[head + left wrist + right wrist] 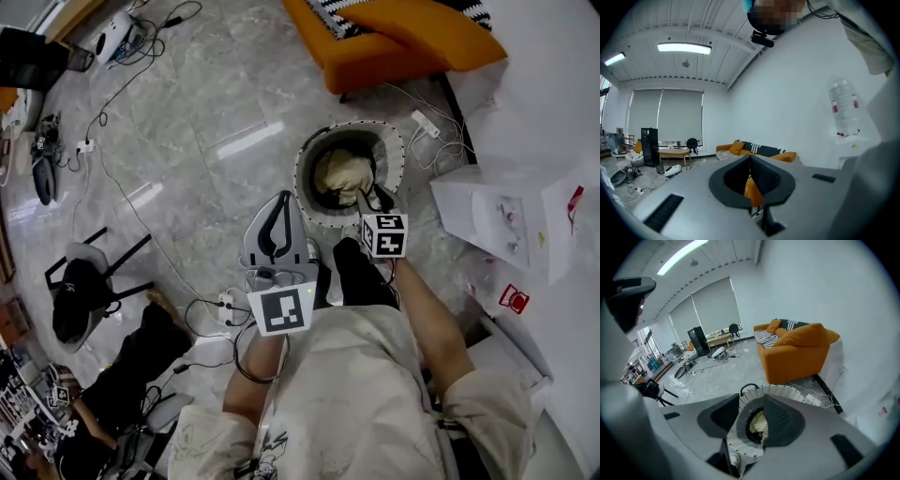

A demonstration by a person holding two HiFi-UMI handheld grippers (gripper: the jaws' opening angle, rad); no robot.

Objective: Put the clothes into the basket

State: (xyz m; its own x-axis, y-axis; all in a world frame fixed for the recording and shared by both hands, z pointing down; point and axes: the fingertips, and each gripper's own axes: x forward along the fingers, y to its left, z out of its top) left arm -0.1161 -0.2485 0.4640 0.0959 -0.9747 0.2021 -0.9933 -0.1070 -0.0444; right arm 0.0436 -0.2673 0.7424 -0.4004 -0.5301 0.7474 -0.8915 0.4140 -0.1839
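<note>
Clothes, here one cream garment (339, 174), lie bunched inside the round white basket (304, 171) on the floor at our feet. Our right gripper (751, 405) hangs above it, jaws apart with nothing between them. Our left gripper (750, 160) has its jaws together and empty. We judge the drop done, so next we must find any remaining garment. No print is legible, only the square markers (281, 311).
</note>
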